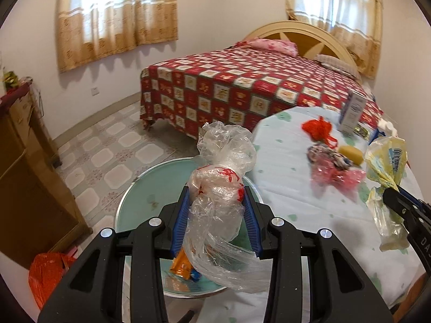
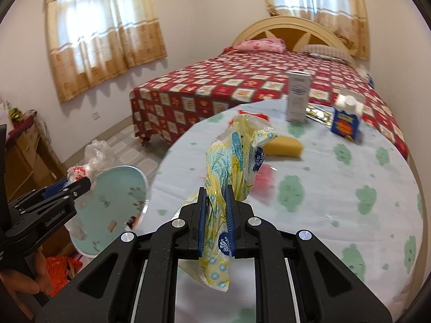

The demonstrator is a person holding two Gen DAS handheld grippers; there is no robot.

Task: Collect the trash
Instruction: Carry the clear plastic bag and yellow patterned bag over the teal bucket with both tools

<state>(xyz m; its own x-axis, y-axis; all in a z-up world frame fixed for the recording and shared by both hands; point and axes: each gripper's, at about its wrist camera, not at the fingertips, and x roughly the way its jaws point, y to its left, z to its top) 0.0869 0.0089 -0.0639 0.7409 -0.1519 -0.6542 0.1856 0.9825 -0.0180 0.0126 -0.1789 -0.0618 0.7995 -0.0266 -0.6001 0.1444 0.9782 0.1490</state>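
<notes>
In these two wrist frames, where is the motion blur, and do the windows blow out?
Left wrist view: the clear plastic bag in the left gripper stays sharp, while the pink wrapper on the table smears. Right wrist view: the yellow wrapper in the right gripper is crisp; the blue carton is blurred. Both views: curtained windows overexposed, fisheye bends edges.

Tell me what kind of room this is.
A bedroom in a home, most likely: a bed with a red checked cover and a curved headboard, curtained windows, and a round table under a flowered cloth.
</notes>
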